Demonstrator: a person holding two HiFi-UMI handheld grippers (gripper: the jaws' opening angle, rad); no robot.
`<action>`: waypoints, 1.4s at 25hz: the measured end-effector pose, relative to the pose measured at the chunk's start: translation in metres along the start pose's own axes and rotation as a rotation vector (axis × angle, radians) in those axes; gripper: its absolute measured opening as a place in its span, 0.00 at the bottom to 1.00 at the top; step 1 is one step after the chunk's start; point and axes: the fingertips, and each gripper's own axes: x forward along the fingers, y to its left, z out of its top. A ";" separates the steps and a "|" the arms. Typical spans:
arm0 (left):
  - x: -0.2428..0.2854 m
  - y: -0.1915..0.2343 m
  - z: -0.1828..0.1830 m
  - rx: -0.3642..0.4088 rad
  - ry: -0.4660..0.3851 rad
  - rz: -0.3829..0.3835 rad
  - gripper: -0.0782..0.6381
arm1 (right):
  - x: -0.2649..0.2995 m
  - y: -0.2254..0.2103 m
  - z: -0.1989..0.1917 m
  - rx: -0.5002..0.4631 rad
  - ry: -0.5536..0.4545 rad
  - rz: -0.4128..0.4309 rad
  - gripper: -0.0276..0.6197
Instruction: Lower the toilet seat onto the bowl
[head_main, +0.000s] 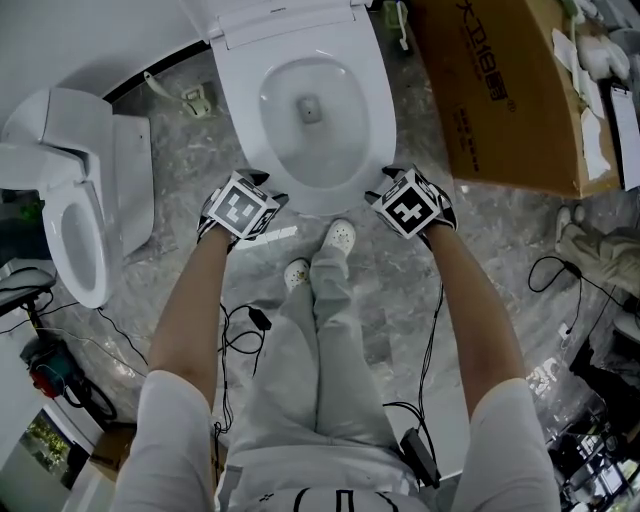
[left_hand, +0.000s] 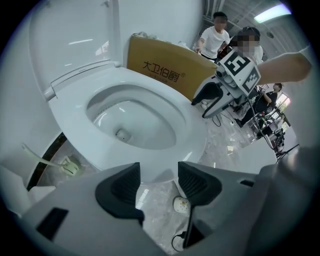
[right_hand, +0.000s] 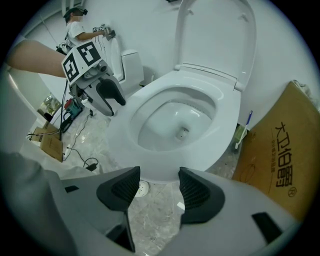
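The seat (head_main: 232, 110) lies flat on the bowl (head_main: 310, 145), with the lid (right_hand: 215, 35) upright at 12 o'clock. The left tool (left_hand: 159, 186), jaws apart and empty, hovers near the front rim at 7 o'clock. The right tool (right_hand: 159, 187), also spread and empty, is at 5 o'clock. A box (head_main: 500, 90) stands at 2 o'clock.

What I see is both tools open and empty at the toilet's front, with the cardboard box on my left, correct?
Not quite: the cardboard box stands on your right, as the head view shows. The left tool and right tool are open and empty in front of the toilet.
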 end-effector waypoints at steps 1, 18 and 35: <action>0.002 0.000 -0.001 0.000 0.002 0.005 0.45 | 0.002 0.000 0.000 0.002 0.002 -0.002 0.45; 0.011 0.007 -0.006 -0.008 -0.027 0.132 0.39 | 0.019 -0.002 -0.005 -0.016 0.024 -0.076 0.45; -0.052 0.006 0.005 -0.024 -0.150 0.179 0.42 | -0.036 0.009 0.040 0.003 -0.054 -0.155 0.39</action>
